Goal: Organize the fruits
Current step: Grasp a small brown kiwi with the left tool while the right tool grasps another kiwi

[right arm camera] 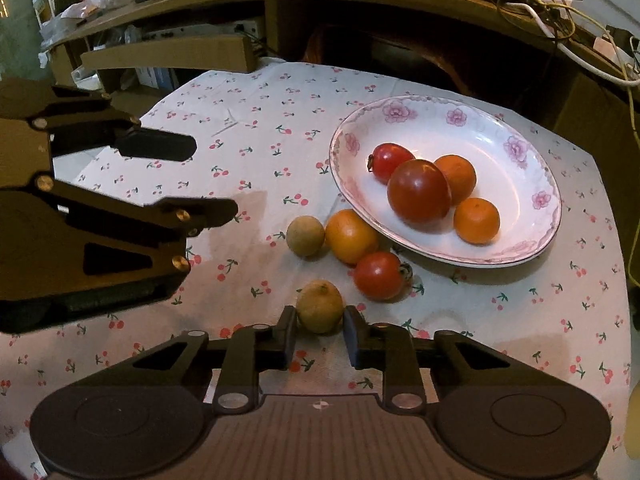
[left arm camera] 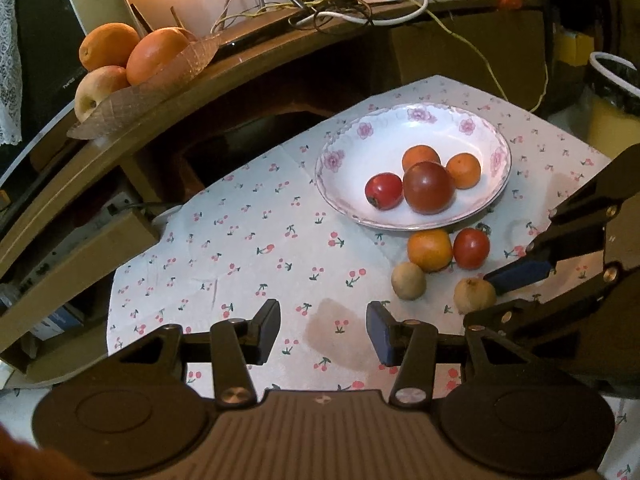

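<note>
In the left wrist view, the left hand-held gripper (left arm camera: 323,330) hangs over the cherry-print cloth (left arm camera: 248,240) on the counter with its fingers spread wide and nothing between them. Ahead and to the right stands a flowered plate (left arm camera: 340,152) holding a large dark tomato (left arm camera: 428,187), a small red tomato (left arm camera: 383,191) and two oranges (left arm camera: 463,170). Just in front of the plate, on the cloth, lie an orange (left arm camera: 429,249) and a red tomato (left arm camera: 471,248) touching each other, and nearer still a brown fruit (left arm camera: 408,280). A second brown fruit (left arm camera: 475,294) sits at the tips of the right hand-held gripper (left arm camera: 500,280), which enters from the right. On the shelf (left arm camera: 280,52) behind, a woven tray (left arm camera: 120,108) carries larger fruit. In the right wrist view, the right hand-held gripper (right arm camera: 319,334) has its fingers on either side of the near brown fruit (right arm camera: 319,306), close to it or touching; whether they press it cannot be told. Beyond it lie the other brown fruit (right arm camera: 305,235), the orange (right arm camera: 351,236) at the plate's (right arm camera: 520,248) rim, and the red tomato (right arm camera: 379,275). The left hand-held gripper (right arm camera: 214,178) shows at the left, open over the cloth (right arm camera: 260,120).
</note>
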A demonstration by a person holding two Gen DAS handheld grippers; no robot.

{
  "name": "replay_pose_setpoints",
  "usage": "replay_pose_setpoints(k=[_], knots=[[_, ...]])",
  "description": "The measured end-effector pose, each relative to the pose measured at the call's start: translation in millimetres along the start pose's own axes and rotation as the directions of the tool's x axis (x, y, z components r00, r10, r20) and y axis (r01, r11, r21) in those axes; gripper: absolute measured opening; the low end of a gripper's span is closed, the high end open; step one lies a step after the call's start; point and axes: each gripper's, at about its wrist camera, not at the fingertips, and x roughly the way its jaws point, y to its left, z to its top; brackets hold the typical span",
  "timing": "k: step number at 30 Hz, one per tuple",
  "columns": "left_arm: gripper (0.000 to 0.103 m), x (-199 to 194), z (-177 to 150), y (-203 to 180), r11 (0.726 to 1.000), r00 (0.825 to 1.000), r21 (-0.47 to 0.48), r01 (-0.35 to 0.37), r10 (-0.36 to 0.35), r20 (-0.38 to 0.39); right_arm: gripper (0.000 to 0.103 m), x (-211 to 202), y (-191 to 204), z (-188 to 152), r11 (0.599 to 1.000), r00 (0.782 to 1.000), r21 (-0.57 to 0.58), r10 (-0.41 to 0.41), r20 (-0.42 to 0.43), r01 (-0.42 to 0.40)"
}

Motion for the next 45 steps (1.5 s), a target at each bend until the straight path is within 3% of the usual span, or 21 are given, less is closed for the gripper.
replay_pose_setpoints(k=[29,45], knots=[[0.053,23.5,9.9,-33.8,0.997,0.999,0.064,0.040,-0.038,-0.025,0.026,-15.4,-29.5,-12.6,0.999,1.000,0.046,-0.019,-0.001,0.019],[0.052,36.6,5.2,-34.3,0.997,0.997,0.025,0.069,-0.070,0.032,0.026,-25.0,-56.1,-21.1,0.994,0.999,0.108,-0.031,0.011,0.029]])
